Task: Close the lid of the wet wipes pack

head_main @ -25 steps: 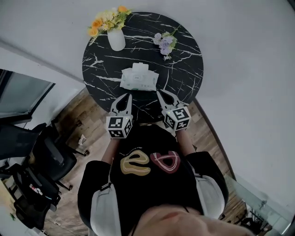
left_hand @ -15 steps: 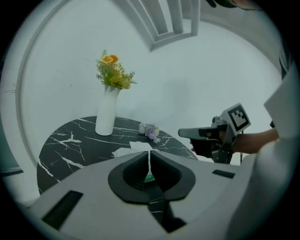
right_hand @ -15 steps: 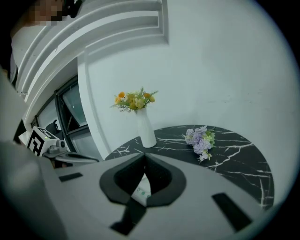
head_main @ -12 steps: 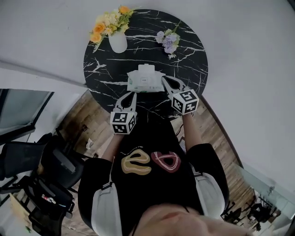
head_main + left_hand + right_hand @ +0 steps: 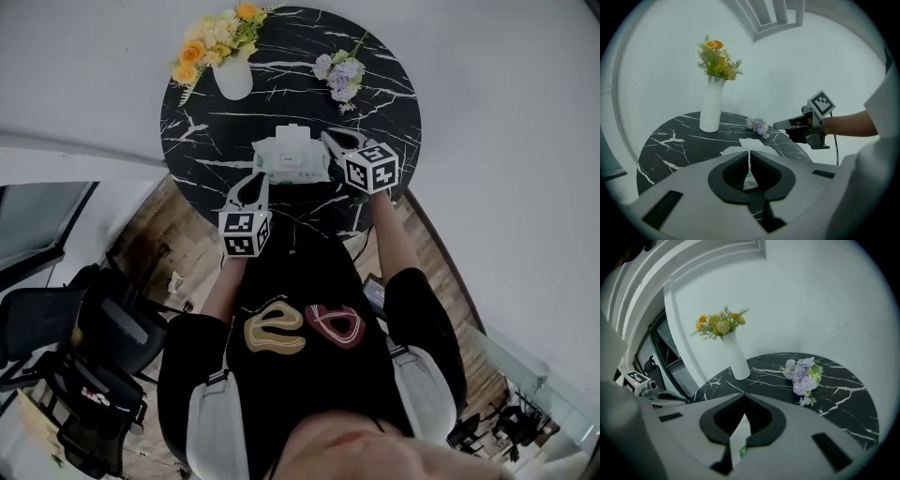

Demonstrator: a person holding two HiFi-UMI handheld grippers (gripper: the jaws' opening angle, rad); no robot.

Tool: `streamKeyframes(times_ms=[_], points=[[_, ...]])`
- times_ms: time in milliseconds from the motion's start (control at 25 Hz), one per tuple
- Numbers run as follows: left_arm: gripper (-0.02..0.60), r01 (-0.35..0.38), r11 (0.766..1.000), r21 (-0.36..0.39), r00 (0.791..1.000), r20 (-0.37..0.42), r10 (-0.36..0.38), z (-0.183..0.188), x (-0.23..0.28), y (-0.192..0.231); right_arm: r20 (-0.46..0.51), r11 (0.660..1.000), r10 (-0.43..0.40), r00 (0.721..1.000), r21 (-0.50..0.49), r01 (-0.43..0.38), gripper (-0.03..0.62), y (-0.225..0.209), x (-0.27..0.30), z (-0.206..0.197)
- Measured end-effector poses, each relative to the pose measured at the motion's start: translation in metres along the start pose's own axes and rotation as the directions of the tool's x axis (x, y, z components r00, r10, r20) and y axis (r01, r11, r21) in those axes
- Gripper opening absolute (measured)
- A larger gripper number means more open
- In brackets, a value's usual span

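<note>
Black marble round table [image 5: 216, 122], white-veined, standing against a white wall [image 5: 506, 112] over wood flooring [image 5: 155, 234].

Wet wipes pack [image 5: 292, 161] is lying toward the person from the white vase [image 5: 232, 80]. Its long axis is running side to side along the near table edge, and its lid [image 5: 292, 132] is sticking up on the vase-ward side. A purple sprig [image 5: 339, 77] is lying right of the vase. The left gripper [image 5: 255, 180] and the right gripper [image 5: 330, 139] are flanking the pack, farther from the vase than it is. Each has its jaws pressed together and is gripping nothing. Only the head view is showing the floor and an office chair [image 5: 103, 328]. The left gripper view is showing the right gripper side-on, and the right gripper view is catching just a sliver of the pack.
</note>
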State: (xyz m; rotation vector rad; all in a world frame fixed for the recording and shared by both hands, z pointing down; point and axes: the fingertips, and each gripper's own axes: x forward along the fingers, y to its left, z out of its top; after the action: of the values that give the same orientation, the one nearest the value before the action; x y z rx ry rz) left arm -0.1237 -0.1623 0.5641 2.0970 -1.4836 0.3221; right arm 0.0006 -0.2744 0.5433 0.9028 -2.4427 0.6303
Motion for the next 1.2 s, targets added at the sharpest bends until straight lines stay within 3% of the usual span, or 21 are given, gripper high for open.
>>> streamKeyframes(times_ms=[120,400,520,640,800,960,1200], points=[[0.025,-0.024,0.999,-0.025,1.0,-0.011,0.024,0.001,0.008,0.003,-0.048,0.999,0.05,0.998,0.007,-0.05,0.011,-0.006,0.015,-0.003],[0.025,-0.079,0.995,-0.06,0.995,-0.059,0.076,-0.007,0.027,0.01,-0.175,0.998,0.068,0.982,0.012,-0.067,0.011,-0.033,0.049,-0.01],[0.025,-0.098,0.992,-0.074,0.993,-0.077,0.092,-0.011,0.033,0.011,-0.198,0.993,0.103,0.975,0.07,-0.091,0.011,-0.042,0.061,-0.014],[0.025,-0.125,0.988,-0.094,0.989,-0.094,0.116,-0.015,0.036,0.015,-0.206,0.974,0.174,0.963,0.182,-0.137,0.012,-0.044,0.07,-0.02],[0.025,-0.149,0.982,-0.114,0.985,-0.107,0.137,-0.016,0.04,0.021,-0.217,0.944,0.261,0.941,0.261,-0.202,0.014,-0.041,0.078,-0.024],[0.025,-0.154,0.978,-0.143,0.985,-0.102,0.14,-0.017,0.043,0.023,-0.22,0.892,0.367,0.904,0.36,-0.274,0.086,-0.035,0.081,-0.031],[0.025,-0.135,0.978,-0.161,0.989,-0.086,0.122,-0.014,0.049,0.02,-0.24,0.863,0.42,0.875,0.403,-0.304,0.087,-0.036,0.089,-0.037]])
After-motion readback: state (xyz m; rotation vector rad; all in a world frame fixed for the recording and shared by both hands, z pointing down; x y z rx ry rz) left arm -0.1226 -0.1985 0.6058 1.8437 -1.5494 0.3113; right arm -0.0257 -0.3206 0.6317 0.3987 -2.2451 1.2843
